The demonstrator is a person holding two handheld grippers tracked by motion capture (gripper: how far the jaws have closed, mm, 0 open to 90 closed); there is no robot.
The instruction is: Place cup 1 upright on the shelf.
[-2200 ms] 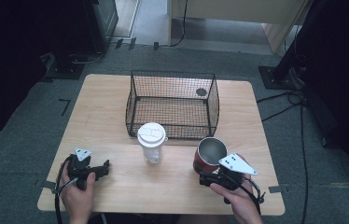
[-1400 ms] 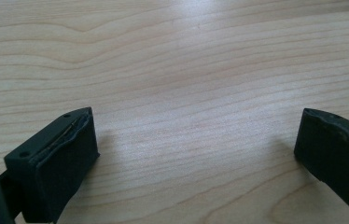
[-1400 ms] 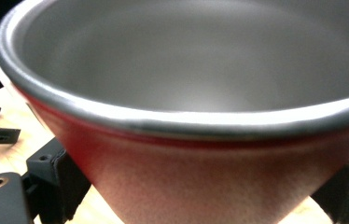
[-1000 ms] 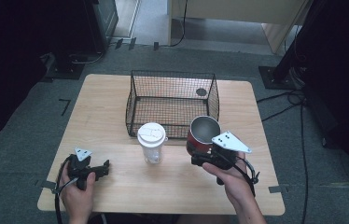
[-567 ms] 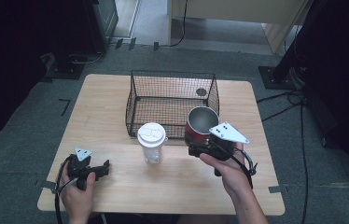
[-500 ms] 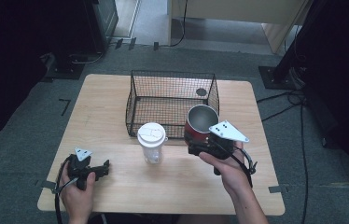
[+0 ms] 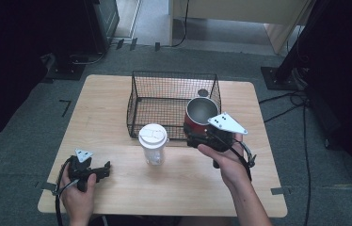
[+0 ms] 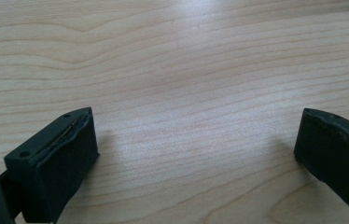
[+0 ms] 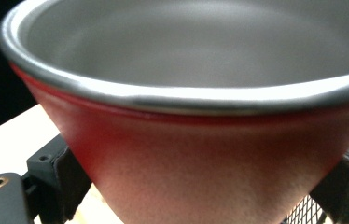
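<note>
My right gripper (image 7: 202, 136) is shut on a red metal cup (image 7: 200, 115) with a bare steel inside, held in the air at the near right corner of a black wire basket (image 7: 172, 101). Up close in the right gripper view, the red cup (image 9: 200, 158) sits upright between the two black jaws. A clear plastic cup with a white lid (image 7: 153, 142) stands on the table just in front of the basket. My left gripper (image 7: 102, 170) rests low at the near left of the table, open, with bare wood between its fingers (image 8: 65, 163).
The wooden table (image 7: 117, 188) has free room at its left and near side. A small round dark object (image 7: 203, 92) lies in the far right corner of the basket. Cables and stand bases lie on the grey floor around the table.
My right gripper has lifted the red cup off the table and carried it away from the person, up to the basket's near right corner. The left gripper has stayed where it was.
</note>
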